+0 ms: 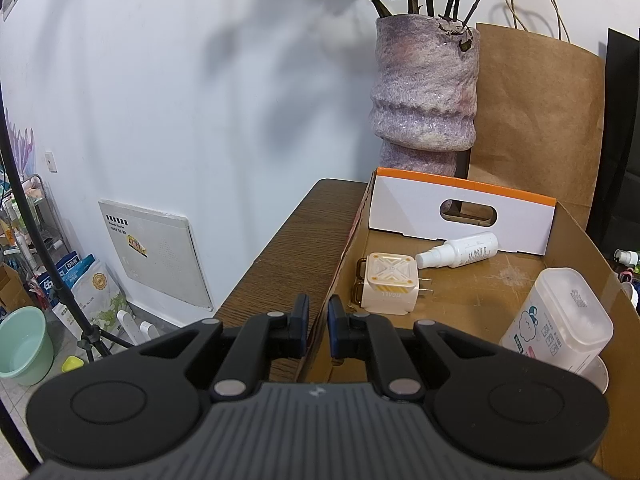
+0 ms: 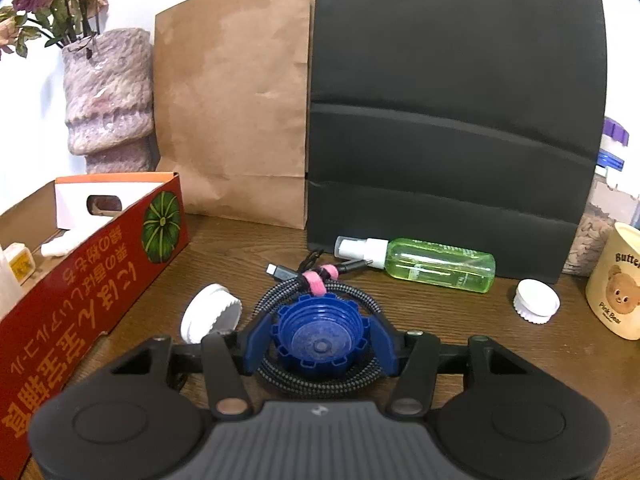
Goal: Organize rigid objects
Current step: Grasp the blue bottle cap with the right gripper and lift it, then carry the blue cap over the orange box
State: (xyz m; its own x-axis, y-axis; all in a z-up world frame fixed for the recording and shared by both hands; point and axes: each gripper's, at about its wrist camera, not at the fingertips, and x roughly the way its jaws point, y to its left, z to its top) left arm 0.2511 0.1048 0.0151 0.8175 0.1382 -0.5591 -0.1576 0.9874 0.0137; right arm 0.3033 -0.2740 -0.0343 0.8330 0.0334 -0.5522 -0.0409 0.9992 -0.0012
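Coiled cable [image 2: 320,380] under blue cap [image 2: 320,336]

Left hand-held gripper [image 1: 319,312]: jaws closed down to a narrow slot, pinching the edge of a cardboard wall; body angled downward. Right hand-held gripper [image 2: 320,338]: also angled downward, jaws part-way apart, blue pads [image 2: 256,340] set against opposite sides of a round blue cap seated between them. No hand or sleeve visible in either view.
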